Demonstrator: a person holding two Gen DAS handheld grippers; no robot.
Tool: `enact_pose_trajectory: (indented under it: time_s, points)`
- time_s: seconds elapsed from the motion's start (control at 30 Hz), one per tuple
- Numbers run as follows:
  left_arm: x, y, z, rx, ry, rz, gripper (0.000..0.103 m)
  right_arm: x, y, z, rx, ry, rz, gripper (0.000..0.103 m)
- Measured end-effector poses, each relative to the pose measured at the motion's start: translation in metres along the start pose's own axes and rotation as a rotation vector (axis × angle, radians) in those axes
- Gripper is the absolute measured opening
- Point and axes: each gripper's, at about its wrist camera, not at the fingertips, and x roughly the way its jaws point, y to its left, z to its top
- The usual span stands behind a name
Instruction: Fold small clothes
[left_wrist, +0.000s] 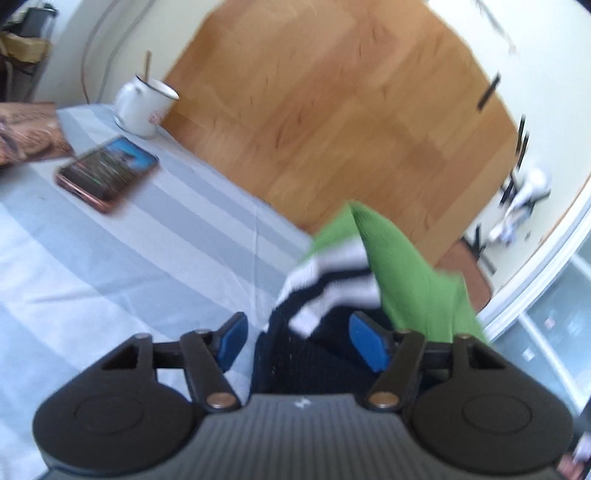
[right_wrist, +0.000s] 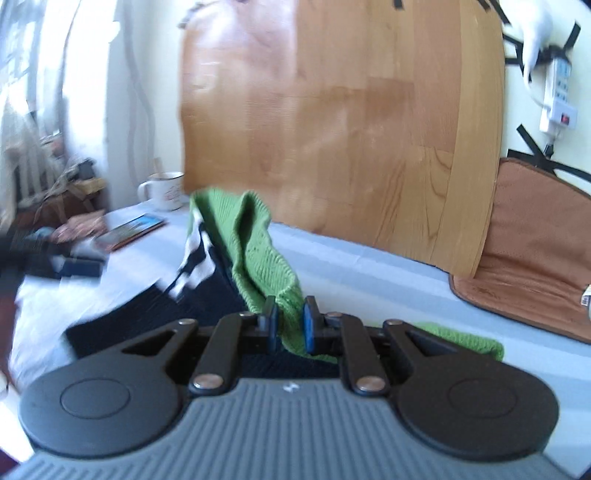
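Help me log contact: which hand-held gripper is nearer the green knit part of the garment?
Right. The right hand-held gripper is shut on the green knit; the left hand-held gripper is open around the dark part, green just beside it.

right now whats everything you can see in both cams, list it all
knitted garment: 1, green with black and white stripes, partly lifted off the bed
bedsheet: 1, pale blue and white stripes, under everything
mug: 1, white enamel with a stick in it, far corner of the sheet
phone: 1, dark with a pinkish case, screen lit, near the mug
wooden board: 1, light brown, upright behind the bed
brown cushion: 1, right of the board
power strip: 1, white, on the wall
left gripper: open, black part of the garment between its jaws
right gripper: shut on the garment's green edge
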Motion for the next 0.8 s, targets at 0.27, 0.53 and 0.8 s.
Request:
enact_pose_trajectory:
  time_s: [0.27,0.53,0.8]
  points:
    - [-0.03,0.006,-0.013,-0.014,0.055,-0.014,0.089,-0.037,0.036,-0.065,-0.041,0.044,0.001,0.025]
    - [-0.011,-0.006,-0.035,0.063,0.149,0.031,0.09,-0.053,0.008,-0.061,0.034,0.03,0.045,0.037]
    - [0.033,-0.031,-0.046,0.224,0.259,0.13,0.011,-0.059,-0.033,-0.06,0.254,-0.07,-0.125,0.037]
